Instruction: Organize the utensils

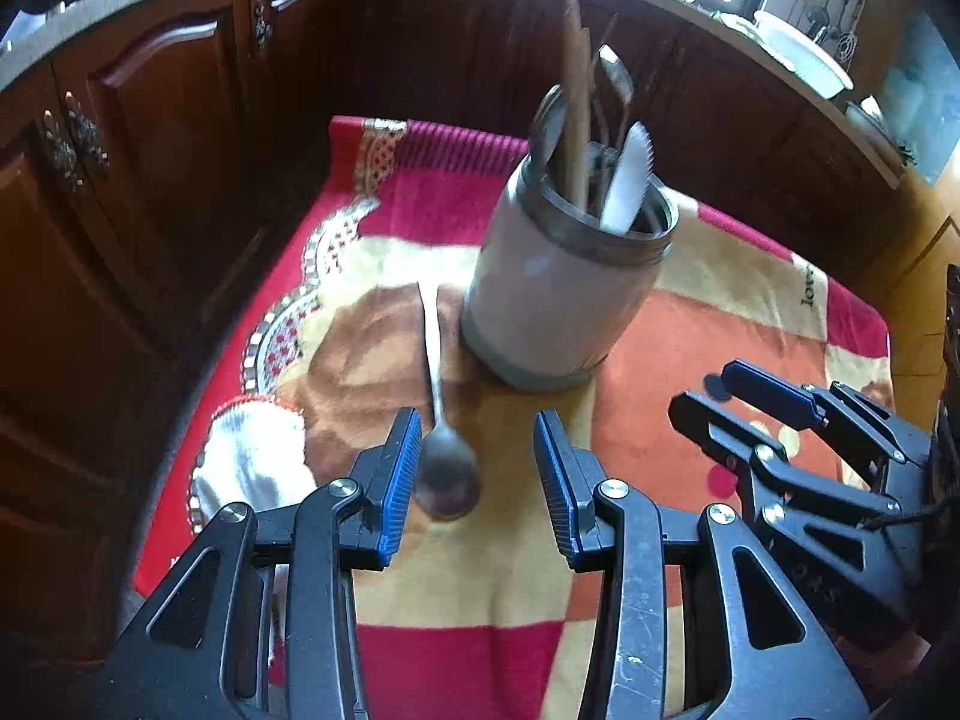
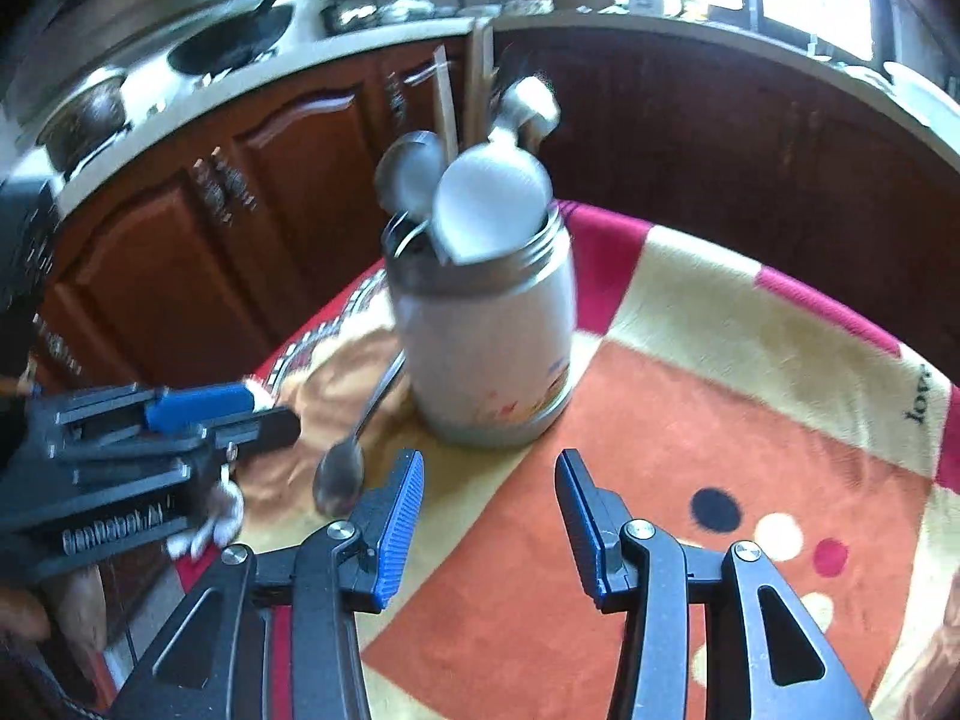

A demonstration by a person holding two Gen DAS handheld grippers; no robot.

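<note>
A metal spoon (image 1: 441, 420) lies on the patterned blanket (image 1: 690, 330), bowl toward me, handle pointing at the pale utensil jar (image 1: 564, 294). The jar holds several spoons, a white plastic knife and wooden sticks. My left gripper (image 1: 477, 480) is open, its left pad (image 1: 399, 468) right beside the spoon's bowl, which lies between the fingers. In the right wrist view the spoon (image 2: 348, 462) lies left of the jar (image 2: 486, 348). My right gripper (image 2: 489, 516) is open and empty over the blanket (image 2: 690, 420), in front of the jar. The left gripper (image 2: 234, 411) shows at the left.
Dark wooden cabinets (image 1: 150, 150) with a pale counter wrap around behind the table. A stove with pans (image 2: 228, 42) is at the back left. A white bowl (image 1: 804, 54) sits on the counter near the window. The right gripper (image 1: 720, 396) shows at the right of the left wrist view.
</note>
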